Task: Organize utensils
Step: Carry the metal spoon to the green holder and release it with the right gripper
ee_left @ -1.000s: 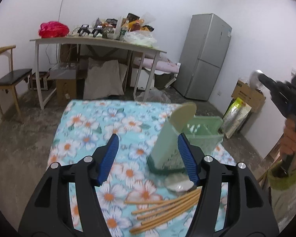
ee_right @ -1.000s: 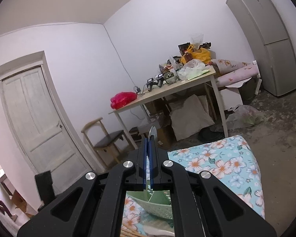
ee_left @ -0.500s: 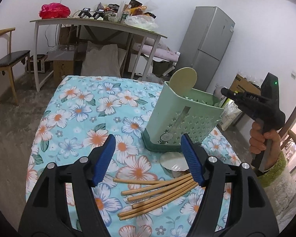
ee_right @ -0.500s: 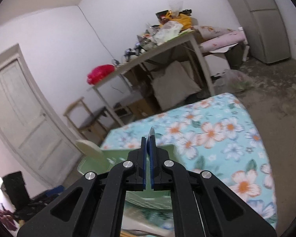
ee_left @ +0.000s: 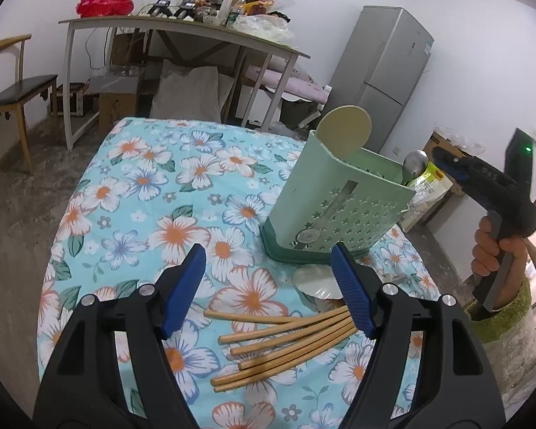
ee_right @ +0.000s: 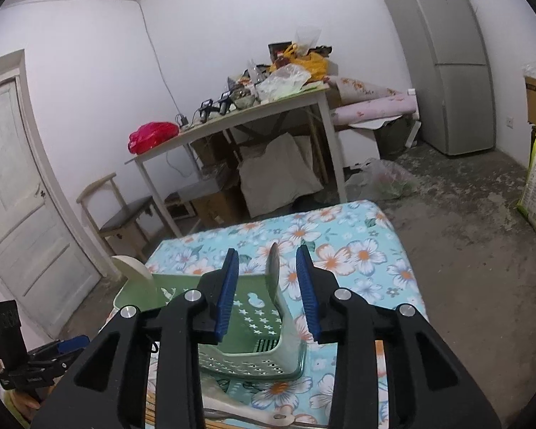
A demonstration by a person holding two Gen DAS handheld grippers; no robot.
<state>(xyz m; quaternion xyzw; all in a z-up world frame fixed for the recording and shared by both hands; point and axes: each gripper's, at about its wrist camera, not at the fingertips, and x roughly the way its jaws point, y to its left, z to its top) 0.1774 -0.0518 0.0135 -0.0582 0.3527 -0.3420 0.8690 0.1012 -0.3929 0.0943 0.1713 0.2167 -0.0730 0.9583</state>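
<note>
Spoon stands in the holder — drop-off looks done. Right gripper fingers apart, empty. Left gripper fingers wide apart above the chopsticks — likely the next pick, needing a descent.

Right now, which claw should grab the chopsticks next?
Left. The open left claw hangs right over the chopsticks on the table. The open right claw is up at the holder, beside the spoon.

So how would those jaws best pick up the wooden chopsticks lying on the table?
Grip the chopsticks near their fanned-out left ends, coming straight down with the open left gripper. They lie flat; their right ends bunch under that gripper's right finger.
</note>
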